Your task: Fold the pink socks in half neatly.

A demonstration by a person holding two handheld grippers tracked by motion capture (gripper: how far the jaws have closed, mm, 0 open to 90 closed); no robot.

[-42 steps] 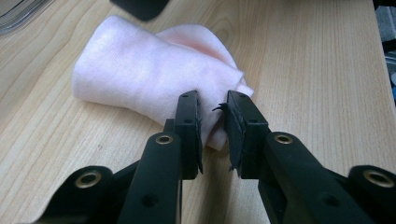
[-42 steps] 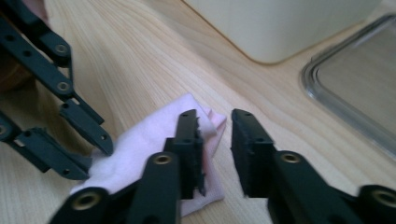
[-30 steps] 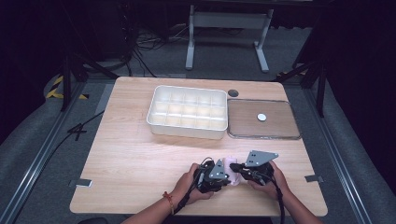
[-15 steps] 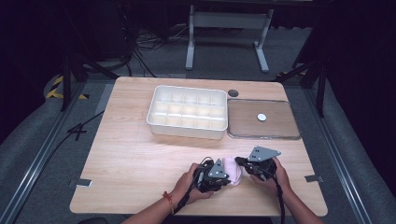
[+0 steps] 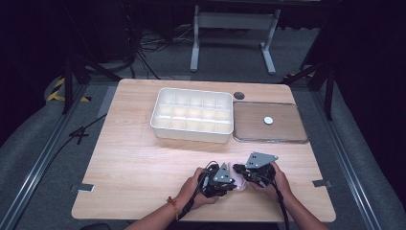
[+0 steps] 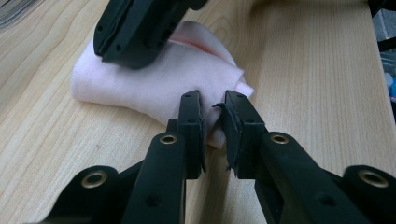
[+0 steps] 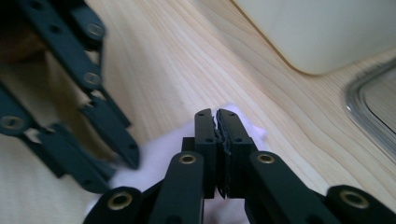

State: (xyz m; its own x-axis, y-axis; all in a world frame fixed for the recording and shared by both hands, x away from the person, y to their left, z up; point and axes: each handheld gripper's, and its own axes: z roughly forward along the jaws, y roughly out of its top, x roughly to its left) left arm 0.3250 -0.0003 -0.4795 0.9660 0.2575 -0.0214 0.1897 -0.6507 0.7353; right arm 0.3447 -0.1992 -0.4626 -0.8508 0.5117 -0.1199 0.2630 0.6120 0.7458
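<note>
Two grippers meet over a small white cloth [image 6: 154, 79] lying near the front edge of the worktop [image 5: 134, 158], a little right of its middle. The left gripper [image 5: 230, 179] pinches a fold at the cloth's near corner, jaws almost together. The right gripper [image 5: 242, 171] has its jaws pressed together on the cloth's other end. Both hands sit close, grippers nearly touching. Bare wood stretches wide to the left and ahead, up to the white compartment box [image 5: 192, 115] and the shallow tray [image 5: 270, 122] just beside it at the back.
</note>
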